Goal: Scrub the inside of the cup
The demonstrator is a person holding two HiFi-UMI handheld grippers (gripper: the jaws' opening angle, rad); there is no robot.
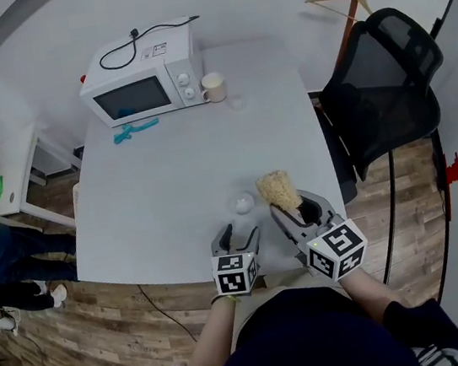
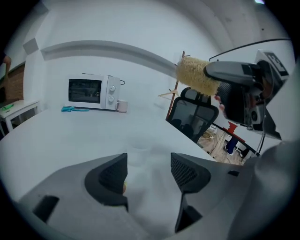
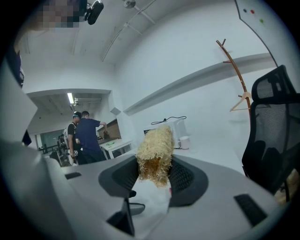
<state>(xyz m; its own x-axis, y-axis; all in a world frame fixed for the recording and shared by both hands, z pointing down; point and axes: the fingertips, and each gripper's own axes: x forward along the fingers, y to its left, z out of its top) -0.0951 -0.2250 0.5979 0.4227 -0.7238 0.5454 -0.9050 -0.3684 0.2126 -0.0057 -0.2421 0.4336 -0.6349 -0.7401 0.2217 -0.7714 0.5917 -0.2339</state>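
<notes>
1. While the right gripper (image 1: 292, 205) clamps a loofah scrubber (image 1: 277, 188), the free end sticks forward, ready to scrub.
2. The left gripper (image 1: 241, 232), jaws apart and empty, sits just behind the clear cup (image 1: 242, 204) on the table (image 1: 153, 189), probably to steady it.

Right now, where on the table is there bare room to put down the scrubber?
The wide middle of the white table is bare, between the turquoise plastic tool and the small clear cup. The right side, toward the black mesh chair, is free too. Crowded: the far edge, with white microwave oven and cream mug.
</notes>
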